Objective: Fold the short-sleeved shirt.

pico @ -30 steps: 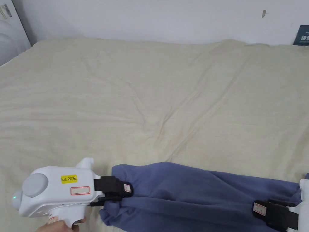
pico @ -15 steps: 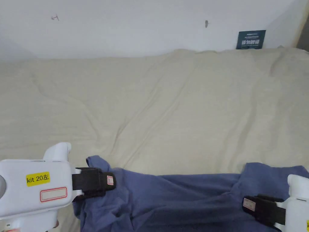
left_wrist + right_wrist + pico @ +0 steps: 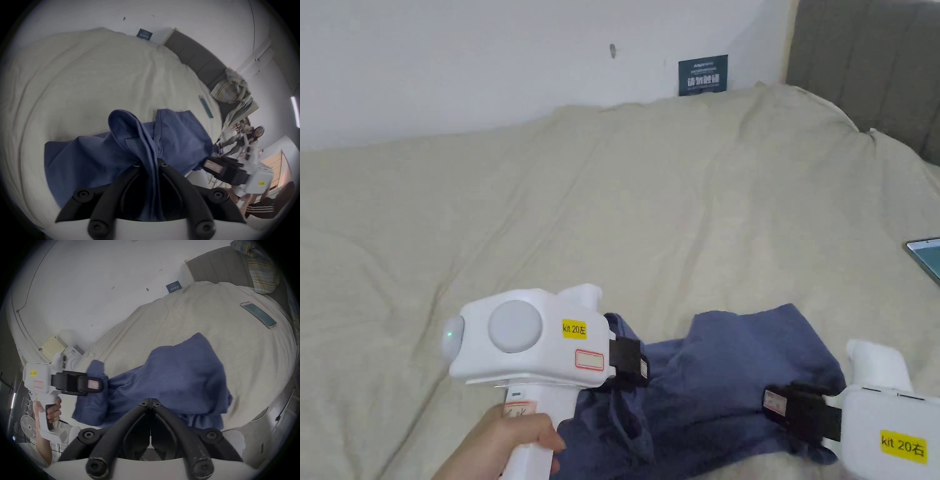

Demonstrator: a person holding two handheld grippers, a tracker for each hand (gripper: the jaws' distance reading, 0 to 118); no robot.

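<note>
Both grippers, left [image 3: 634, 370] and right [image 3: 781, 403], pinch the bunched shirt [image 3: 712, 387] on the near bed [image 3: 612, 219]. Next, probably, spread it flat before folding.

We see the shirt [image 3: 725, 381] as soft matt blue cloth, pinched between the matt black jaws of the left hand-held gripper [image 3: 150, 164]. Its housing is smooth white plastic. Beyond it the bed [image 3: 612, 206] shows creased matt cream cloth.
</note>
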